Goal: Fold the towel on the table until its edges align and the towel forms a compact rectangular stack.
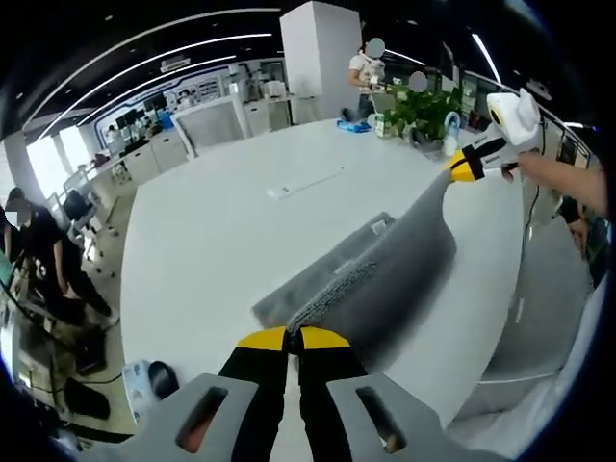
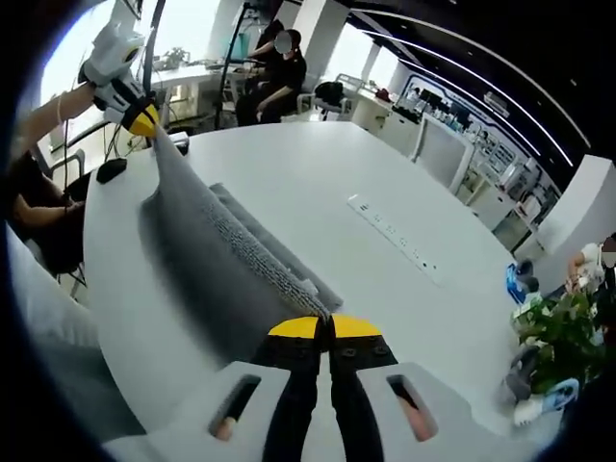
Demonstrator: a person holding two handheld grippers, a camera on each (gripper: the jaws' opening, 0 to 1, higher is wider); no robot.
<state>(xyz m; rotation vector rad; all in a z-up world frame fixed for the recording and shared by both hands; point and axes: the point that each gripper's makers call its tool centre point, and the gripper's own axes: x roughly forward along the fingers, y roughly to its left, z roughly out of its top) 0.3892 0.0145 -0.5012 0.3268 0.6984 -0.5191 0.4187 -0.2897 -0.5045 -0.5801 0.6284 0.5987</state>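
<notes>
A grey towel [image 1: 385,274] lies partly on the white table [image 1: 221,231], with its near edge lifted and stretched between both grippers. My left gripper [image 1: 293,339] is shut on one corner of the towel. The right gripper [image 1: 464,169] holds the other corner up at the far right, a hand behind it. In the right gripper view the towel [image 2: 207,255] runs from my right gripper [image 2: 325,328], shut on its corner, up to the left gripper [image 2: 144,120] at the top left. The lower layer lies flat on the table [image 2: 318,183].
A white power strip [image 1: 303,183] [image 2: 395,234] lies across the table's middle. Potted plants [image 1: 423,106] [image 2: 568,332] stand at the far end. People sit at desks [image 2: 274,67] beyond the table, and one stands by a pillar [image 1: 364,72]. The table's edge [image 2: 106,318] runs close by the towel.
</notes>
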